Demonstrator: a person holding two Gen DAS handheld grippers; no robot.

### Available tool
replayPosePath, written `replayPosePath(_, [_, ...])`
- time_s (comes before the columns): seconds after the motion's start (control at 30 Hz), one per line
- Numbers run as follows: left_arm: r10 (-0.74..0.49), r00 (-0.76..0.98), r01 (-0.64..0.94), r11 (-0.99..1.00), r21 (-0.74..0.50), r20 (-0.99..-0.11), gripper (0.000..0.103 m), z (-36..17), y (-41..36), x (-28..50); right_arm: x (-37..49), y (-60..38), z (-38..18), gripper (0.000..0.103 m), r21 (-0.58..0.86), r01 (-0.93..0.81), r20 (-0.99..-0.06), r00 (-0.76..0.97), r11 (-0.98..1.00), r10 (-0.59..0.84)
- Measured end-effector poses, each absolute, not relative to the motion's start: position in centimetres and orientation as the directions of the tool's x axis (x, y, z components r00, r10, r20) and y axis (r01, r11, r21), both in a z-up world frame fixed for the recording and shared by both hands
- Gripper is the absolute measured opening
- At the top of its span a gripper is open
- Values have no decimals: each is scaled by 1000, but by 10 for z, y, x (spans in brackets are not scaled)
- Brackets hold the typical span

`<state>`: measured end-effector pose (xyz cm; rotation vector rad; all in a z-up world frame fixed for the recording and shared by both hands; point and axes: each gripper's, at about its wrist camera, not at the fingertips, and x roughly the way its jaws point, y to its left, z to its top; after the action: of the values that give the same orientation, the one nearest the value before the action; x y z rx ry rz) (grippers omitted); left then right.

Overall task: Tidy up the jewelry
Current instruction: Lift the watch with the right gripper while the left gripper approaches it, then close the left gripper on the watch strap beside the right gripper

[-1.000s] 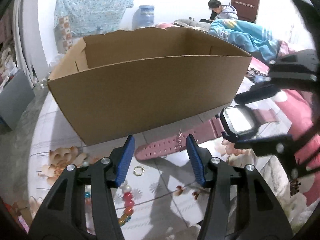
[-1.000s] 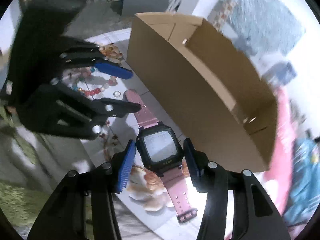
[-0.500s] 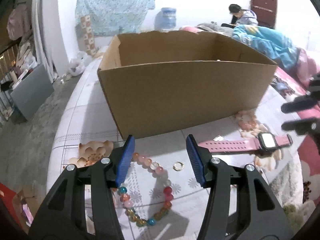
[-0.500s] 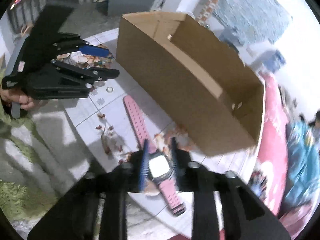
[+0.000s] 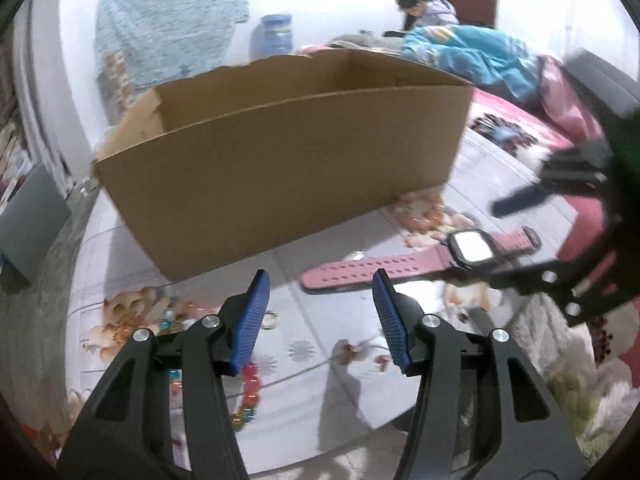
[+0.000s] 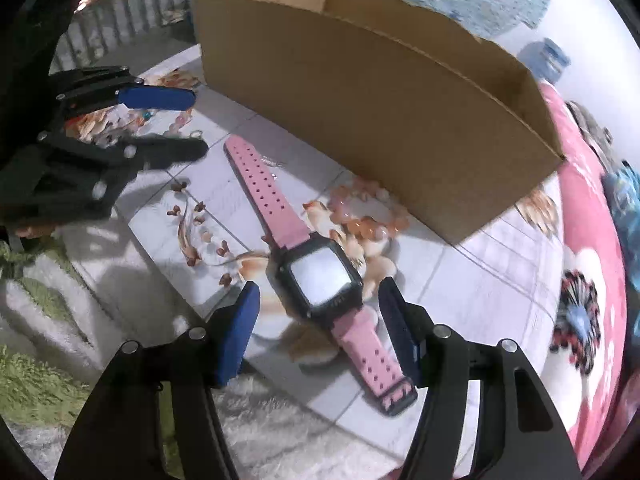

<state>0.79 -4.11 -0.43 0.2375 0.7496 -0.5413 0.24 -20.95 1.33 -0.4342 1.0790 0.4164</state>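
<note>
A watch point(image 6: 320, 280) with a black case and a pink strap lies flat on the white patterned tabletop point(image 6: 480, 300). My right gripper point(image 6: 318, 320) straddles its case from above; the jaws are opening and the pads stand clear of it. From the left wrist view the watch point(image 5: 400, 270) lies to the right, with the right gripper point(image 5: 476, 244) over it. My left gripper point(image 5: 320, 304) is open and holds nothing. Beneath its left finger lie a coloured bead bracelet point(image 5: 248, 384) and a small gold ring point(image 5: 271, 320). The left gripper point(image 6: 180, 124) also shows in the right wrist view.
An open cardboard box point(image 5: 280, 160) point(image 6: 380, 100) stands just behind the jewellery. A small silver piece point(image 6: 272, 162) lies by the strap's end. A green and white rug point(image 6: 40, 340) lies past the near table edge. A red floral cover point(image 6: 580, 240) lies to the right, and a person point(image 5: 424, 8) sits far back.
The right gripper's jaws, narrow around the watch case half a second ago, now stand wider and lower over it. The left gripper has shifted, so the bracelet sits under its left finger.
</note>
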Motion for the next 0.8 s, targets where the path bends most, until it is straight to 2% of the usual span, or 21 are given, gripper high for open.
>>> replayPosePath(0.27, [-428,539,648,761,31,-726,51,-11,-74,-2,7,-212,3,60,-130,-562,-907,400,817,130])
replayPosePath(0.33, [-435,527,677,734,51,-730,51,-11,-81,-4,9,-214,0,57,-107,-565,-904,397,818,157])
replayPosePath(0.37, [-435,522,693,717,68,-733,51,-10,-85,-4,11,-216,-1,51,-88,-562,-905,390,823,169])
replayPosePath(0.4, [-432,521,707,701,89,-737,51,-10,-89,-5,14,-219,0,44,-52,-560,-908,372,827,195])
replayPosePath(0.57, [-410,504,754,638,157,-760,51,-13,-100,-5,26,-237,0,43,95,-551,-912,287,829,295])
replayPosePath(0.8, [-351,467,821,513,251,-812,51,-20,-116,-11,56,-281,-4,43,406,-452,-854,122,794,506])
